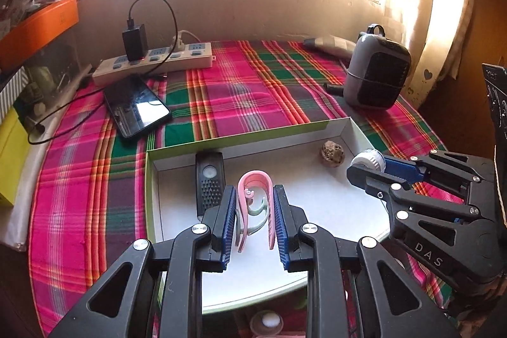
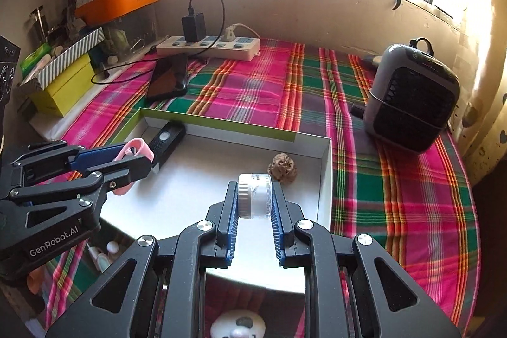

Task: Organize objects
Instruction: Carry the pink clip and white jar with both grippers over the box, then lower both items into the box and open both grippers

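Observation:
My left gripper (image 1: 255, 195) is shut on a pink hair claw clip (image 1: 256, 205) and holds it over the white box lid (image 1: 317, 205). It also shows in the right wrist view (image 2: 133, 156) at the left. My right gripper (image 2: 255, 195) is shut on a small clear jar with a white ribbed cap (image 2: 255, 195), also over the lid. In the left wrist view the right gripper (image 1: 364, 167) holds the jar (image 1: 369, 159) at the lid's right edge. Inside the lid lie a black remote-like device (image 1: 209, 182) and a brown walnut-like nut (image 1: 331, 153).
A plaid cloth (image 1: 237, 91) covers the table. A phone (image 1: 136, 106) and power strip (image 1: 152, 62) sit at the back left, a grey portable fan (image 1: 375, 72) at the back right. Boxes and an orange tray (image 2: 117, 2) stand at the left. Small items lie below the table edge.

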